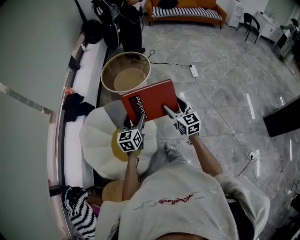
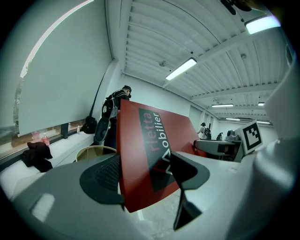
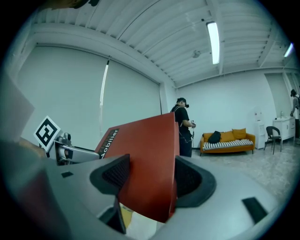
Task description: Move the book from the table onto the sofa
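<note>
A red book (image 1: 150,99) with a dark title panel is held up in the air above a white flower-shaped table (image 1: 96,136). My left gripper (image 1: 141,118) is shut on the book's near left edge; in the left gripper view the book (image 2: 149,154) sits clamped between the jaws. My right gripper (image 1: 168,110) is shut on the near right edge, and the red cover (image 3: 149,164) fills the gap between its pads. An orange sofa (image 1: 185,11) with a striped seat stands far across the room, also visible as the sofa (image 3: 228,140) in the right gripper view.
A round tub-shaped basket (image 1: 125,72) stands just beyond the book. A white window bench (image 1: 82,84) with dark bags runs along the left. A person (image 1: 129,21) stands at the far end. A cable and power strip (image 1: 192,71) lie on the grey floor; a chair (image 1: 251,26) is at the far right.
</note>
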The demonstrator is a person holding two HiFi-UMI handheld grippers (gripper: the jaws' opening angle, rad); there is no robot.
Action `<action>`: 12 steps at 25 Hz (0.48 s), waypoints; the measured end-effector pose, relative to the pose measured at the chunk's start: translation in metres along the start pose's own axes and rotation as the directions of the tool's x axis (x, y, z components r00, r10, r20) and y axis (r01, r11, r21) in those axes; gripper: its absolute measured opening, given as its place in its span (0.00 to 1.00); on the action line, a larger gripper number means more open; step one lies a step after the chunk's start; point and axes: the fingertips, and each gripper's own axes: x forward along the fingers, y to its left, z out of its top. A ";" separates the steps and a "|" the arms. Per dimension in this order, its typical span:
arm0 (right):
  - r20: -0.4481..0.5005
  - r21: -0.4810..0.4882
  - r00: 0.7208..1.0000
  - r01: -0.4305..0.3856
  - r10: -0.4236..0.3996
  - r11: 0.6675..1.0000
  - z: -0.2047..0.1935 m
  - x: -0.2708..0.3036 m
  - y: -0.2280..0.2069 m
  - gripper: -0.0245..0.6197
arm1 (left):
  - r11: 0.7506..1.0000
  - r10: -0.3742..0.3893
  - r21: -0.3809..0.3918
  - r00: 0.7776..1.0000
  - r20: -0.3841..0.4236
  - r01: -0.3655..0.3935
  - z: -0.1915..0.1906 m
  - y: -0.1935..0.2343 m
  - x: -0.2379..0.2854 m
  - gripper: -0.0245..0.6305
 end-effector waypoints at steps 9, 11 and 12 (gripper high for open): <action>-0.035 -0.021 0.972 -0.232 0.231 0.973 0.010 0.090 0.024 0.45 | 0.973 0.220 -0.071 0.975 0.022 -0.218 0.012 0.065 -0.008 0.51; -0.044 -0.021 0.957 -0.288 0.287 0.957 0.009 0.107 0.037 0.45 | 0.958 0.274 -0.089 0.961 0.022 -0.271 0.010 0.078 -0.017 0.51; -0.049 -0.023 0.948 -0.316 0.314 0.949 0.008 0.114 0.044 0.45 | 0.949 0.302 -0.099 0.953 0.022 -0.298 0.009 0.085 -0.022 0.51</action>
